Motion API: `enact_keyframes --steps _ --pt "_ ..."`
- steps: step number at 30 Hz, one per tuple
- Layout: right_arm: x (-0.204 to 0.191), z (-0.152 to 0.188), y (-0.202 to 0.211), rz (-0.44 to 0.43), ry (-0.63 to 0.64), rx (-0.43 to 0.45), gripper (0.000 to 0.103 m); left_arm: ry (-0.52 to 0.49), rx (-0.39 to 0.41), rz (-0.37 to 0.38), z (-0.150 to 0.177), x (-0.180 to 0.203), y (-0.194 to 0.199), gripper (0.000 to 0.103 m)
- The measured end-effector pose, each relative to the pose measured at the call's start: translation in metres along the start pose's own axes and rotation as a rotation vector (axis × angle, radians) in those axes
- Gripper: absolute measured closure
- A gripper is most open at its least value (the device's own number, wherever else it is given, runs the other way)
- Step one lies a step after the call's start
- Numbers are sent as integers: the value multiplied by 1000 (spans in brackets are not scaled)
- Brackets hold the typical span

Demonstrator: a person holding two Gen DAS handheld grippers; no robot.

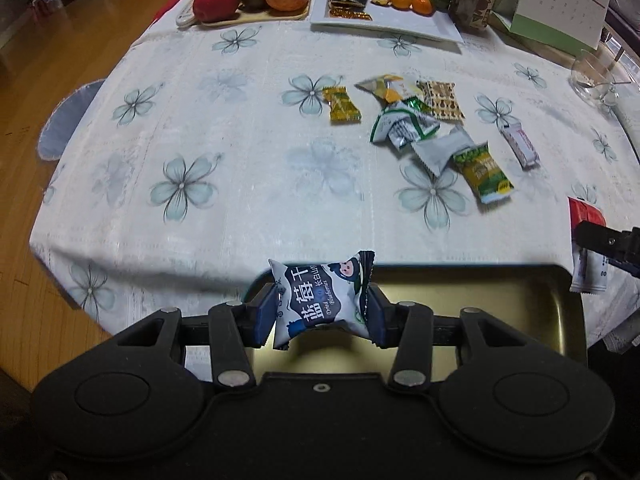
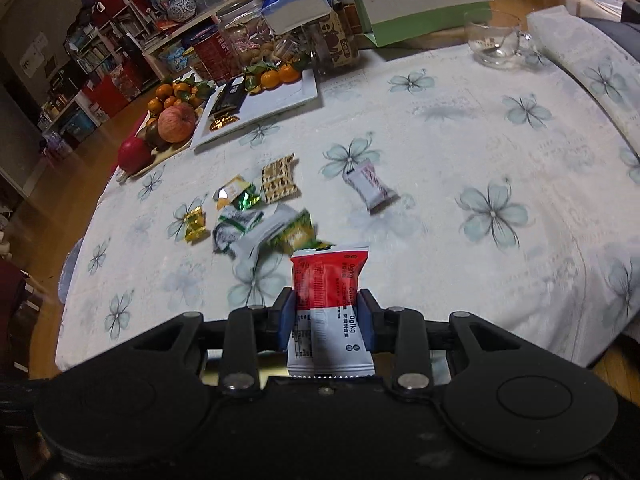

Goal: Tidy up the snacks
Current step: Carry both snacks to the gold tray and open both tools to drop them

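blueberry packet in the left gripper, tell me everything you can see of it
The dried blueberry packet is a small pillow-shaped pouch of glossy film, white above and dark blue below, with large Chinese characters, the words Dried Blueberries and a cartoon face. Its ends are crimped. It is turned sideways, pinched across its middle by the left gripper, whose blue pads press both sides. It hangs over the near end of the gold metal tray, touching nothing else.

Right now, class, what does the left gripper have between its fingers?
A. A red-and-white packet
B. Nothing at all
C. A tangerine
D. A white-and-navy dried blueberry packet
D: in the left wrist view, the left gripper pinches the dried blueberry packet above the metal tray; the red-and-white packet sits in the right gripper instead.
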State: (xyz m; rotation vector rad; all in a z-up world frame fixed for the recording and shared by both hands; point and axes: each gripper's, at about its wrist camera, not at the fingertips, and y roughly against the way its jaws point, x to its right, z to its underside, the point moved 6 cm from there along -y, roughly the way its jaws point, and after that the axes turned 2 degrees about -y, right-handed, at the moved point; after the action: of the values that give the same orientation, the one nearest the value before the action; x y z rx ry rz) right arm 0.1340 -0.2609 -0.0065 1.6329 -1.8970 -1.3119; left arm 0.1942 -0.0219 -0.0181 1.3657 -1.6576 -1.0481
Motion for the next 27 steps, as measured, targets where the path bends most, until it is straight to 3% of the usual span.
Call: enact_keyframes --steps 5,10,24,27 --pt "3 54 18 7 23 -31 68 -13 -52 -21 37 6 1 50" --pt "1 82 25 -3 41 -61 68 -28 -98 -14 58 12 -2 50" --pt "-6 83 26 -52 68 -76 66 -37 -110 -26 75 17 2 47" --pt "-8 84 28 -56 80 -70 55 -36 -111 -25 77 18 4 47"
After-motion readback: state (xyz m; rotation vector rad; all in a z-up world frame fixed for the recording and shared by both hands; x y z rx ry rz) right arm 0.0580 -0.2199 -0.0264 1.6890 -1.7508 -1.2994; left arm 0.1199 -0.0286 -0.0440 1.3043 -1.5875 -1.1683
